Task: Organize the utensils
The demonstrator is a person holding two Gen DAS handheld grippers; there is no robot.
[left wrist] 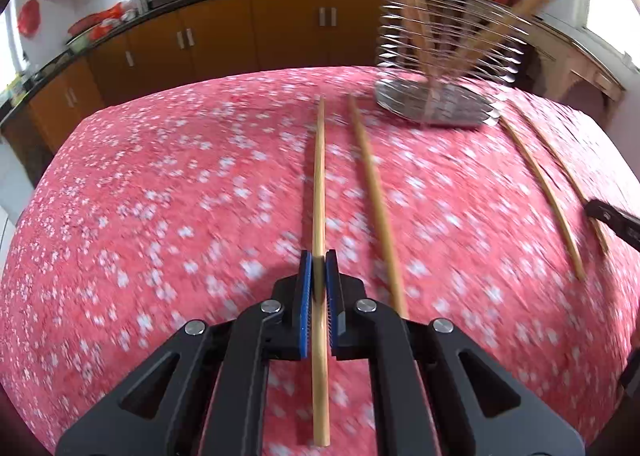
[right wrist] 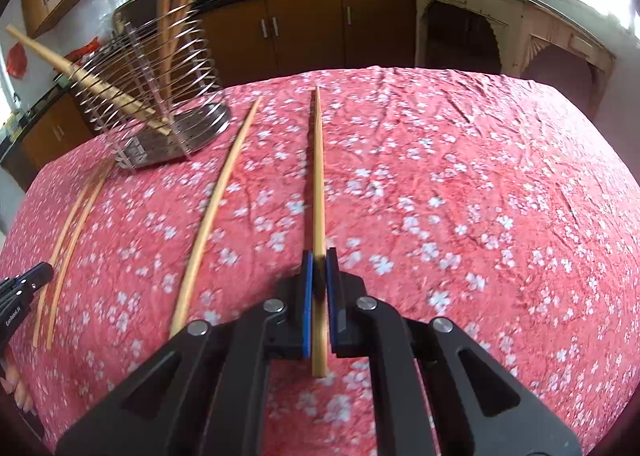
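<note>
A pink-red cloth (left wrist: pixel 160 196) strewn with small white blossoms covers the worktop, pale tan wooden chopsticks (left wrist: pixel 319 184) lie on it beside a silvery wire holder (right wrist: pixel 160 96), and the black fingers (right wrist: pixel 307 296) bear blue pads.

From my remote station, the only lettering I find is small white print on the left gripper (right wrist: pixel 24 284) body at frame edge, too blurred to read

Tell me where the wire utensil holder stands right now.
The wire utensil holder stands at the table's far edge, upper right in the left wrist view and upper left in the right wrist view, just beyond the loose chopsticks, with chopsticks already inside.
</note>
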